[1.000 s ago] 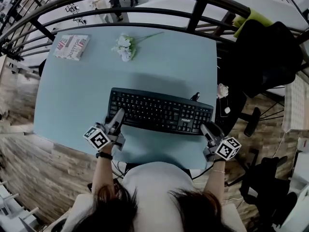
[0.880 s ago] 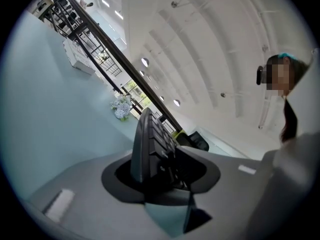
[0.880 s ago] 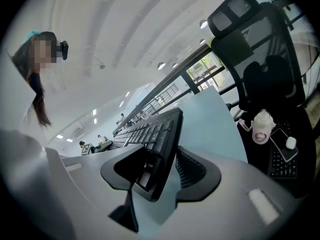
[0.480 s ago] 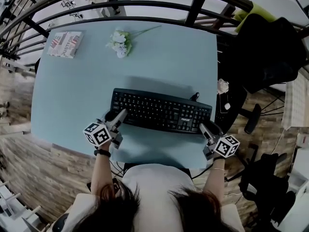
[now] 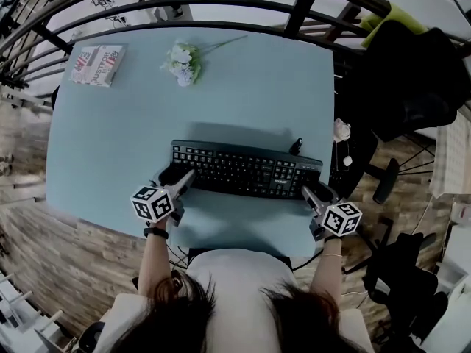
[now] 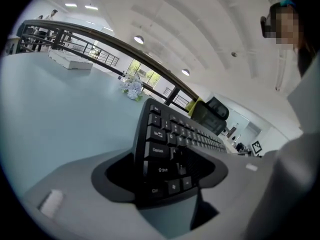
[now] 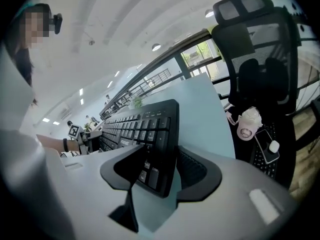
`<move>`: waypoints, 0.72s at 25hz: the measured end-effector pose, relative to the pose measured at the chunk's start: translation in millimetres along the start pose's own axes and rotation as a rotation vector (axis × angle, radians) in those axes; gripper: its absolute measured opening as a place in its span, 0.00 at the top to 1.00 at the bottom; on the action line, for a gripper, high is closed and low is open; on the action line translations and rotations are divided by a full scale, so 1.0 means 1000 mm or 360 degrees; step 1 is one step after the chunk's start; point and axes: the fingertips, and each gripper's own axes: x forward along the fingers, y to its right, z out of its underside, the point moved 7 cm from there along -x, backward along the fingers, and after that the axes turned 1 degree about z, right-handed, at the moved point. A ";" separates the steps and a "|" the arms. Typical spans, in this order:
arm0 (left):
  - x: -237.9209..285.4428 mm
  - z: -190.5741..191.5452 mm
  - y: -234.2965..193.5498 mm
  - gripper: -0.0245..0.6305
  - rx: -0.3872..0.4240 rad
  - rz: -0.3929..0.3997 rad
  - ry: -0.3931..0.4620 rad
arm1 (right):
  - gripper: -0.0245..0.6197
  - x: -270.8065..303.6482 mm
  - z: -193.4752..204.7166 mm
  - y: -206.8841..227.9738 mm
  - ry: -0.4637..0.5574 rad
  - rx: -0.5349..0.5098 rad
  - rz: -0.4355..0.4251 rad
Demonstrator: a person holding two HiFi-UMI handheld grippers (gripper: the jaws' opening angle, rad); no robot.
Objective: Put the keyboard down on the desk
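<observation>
A black keyboard point(image 5: 243, 169) is held level over the near half of the pale blue desk point(image 5: 110, 131), keys up. My left gripper point(image 5: 182, 179) is shut on its left end; in the left gripper view the keyboard point(image 6: 165, 154) sits between the jaws of that gripper point(image 6: 167, 186). My right gripper point(image 5: 307, 193) is shut on the right end, and the right gripper view shows the keyboard point(image 7: 145, 134) clamped in that gripper point(image 7: 157, 176). I cannot tell whether the keyboard touches the desk.
A small bunch of white flowers point(image 5: 182, 59) and a printed box point(image 5: 98, 55) lie at the desk's far side. A black railing point(image 5: 221, 6) curves behind. A black office chair point(image 5: 408, 79) stands to the right, with a small white figure point(image 5: 341, 130) on a stool beside the desk.
The keyboard and both grippers have shifted slightly nearer the front edge. In both gripper views the keyboard has turned from on edge to flatter, its keys showing.
</observation>
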 end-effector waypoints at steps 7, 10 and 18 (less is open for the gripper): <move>0.001 0.003 -0.002 0.44 0.0081 -0.0089 -0.0054 | 0.67 0.008 0.006 0.000 -0.0089 -0.0086 0.0127; 0.001 0.005 -0.003 0.43 0.0109 -0.0132 -0.0069 | 0.67 0.010 0.007 0.000 -0.0094 -0.0095 0.0154; 0.003 0.008 -0.004 0.39 0.0234 -0.0301 -0.0133 | 0.66 0.012 0.008 -0.002 -0.0079 -0.0122 0.0191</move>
